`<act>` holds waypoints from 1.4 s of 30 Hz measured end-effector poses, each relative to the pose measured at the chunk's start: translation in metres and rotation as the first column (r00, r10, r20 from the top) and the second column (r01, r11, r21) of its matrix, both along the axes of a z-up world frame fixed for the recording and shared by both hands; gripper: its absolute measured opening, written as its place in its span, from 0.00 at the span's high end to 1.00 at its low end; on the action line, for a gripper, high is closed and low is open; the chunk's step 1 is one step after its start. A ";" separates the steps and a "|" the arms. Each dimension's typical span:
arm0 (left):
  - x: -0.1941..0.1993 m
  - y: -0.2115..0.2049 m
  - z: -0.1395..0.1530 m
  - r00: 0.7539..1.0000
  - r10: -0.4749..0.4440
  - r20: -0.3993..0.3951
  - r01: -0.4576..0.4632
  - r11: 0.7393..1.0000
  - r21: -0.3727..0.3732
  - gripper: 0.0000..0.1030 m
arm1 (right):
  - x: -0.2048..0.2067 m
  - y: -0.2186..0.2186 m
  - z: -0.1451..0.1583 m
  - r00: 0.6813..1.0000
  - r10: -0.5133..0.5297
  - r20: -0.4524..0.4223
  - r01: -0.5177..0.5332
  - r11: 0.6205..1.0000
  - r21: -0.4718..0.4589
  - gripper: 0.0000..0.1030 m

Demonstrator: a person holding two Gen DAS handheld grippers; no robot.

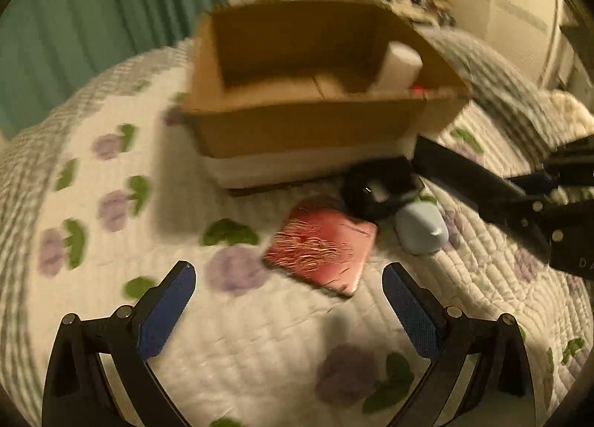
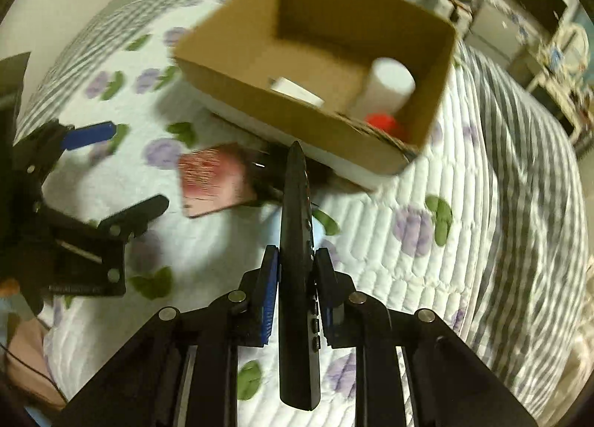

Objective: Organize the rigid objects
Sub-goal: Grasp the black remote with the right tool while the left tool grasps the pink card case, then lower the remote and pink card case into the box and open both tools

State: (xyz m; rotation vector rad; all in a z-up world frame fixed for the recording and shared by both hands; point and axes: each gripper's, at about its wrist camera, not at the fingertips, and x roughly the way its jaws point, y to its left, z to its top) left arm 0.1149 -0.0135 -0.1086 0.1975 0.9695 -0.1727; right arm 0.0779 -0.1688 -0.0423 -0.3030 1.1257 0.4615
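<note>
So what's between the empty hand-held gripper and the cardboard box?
In the left wrist view, the red card lies on the quilt between the left hand-held gripper and the cardboard box.

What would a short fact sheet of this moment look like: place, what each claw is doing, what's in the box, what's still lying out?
Place: bed with a flowered quilt
Right gripper: jaws shut on a black remote control, pointing toward the box
Left gripper: jaws open, holding nothing, above the quilt
Cardboard box: holds a white cylinder, a red item and a white object
Still on quilt: red card-like square, pale blue object, black object
</note>
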 end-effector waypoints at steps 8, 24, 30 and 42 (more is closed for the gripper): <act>0.048 -0.022 -0.038 0.987 -0.074 -0.142 0.086 0.993 0.079 0.01 | 0.025 -0.013 -0.031 0.999 0.031 -0.044 -0.031 0.999 -0.009 0.82; 0.040 -0.029 -0.021 0.988 -0.092 -0.124 0.099 0.994 0.050 0.28 | 0.013 -0.010 -0.023 0.997 0.079 -0.005 -0.079 0.997 -0.016 0.82; 0.017 -0.021 0.021 0.998 -0.041 -0.056 0.044 0.998 0.040 0.28 | -0.004 -0.004 0.013 0.993 0.106 0.057 -0.104 0.994 -0.033 0.82; 0.002 -0.002 0.137 0.987 0.039 0.156 -0.034 0.999 -0.036 0.28 | -0.024 -0.002 0.113 0.968 0.086 0.235 -0.082 0.996 -0.026 0.82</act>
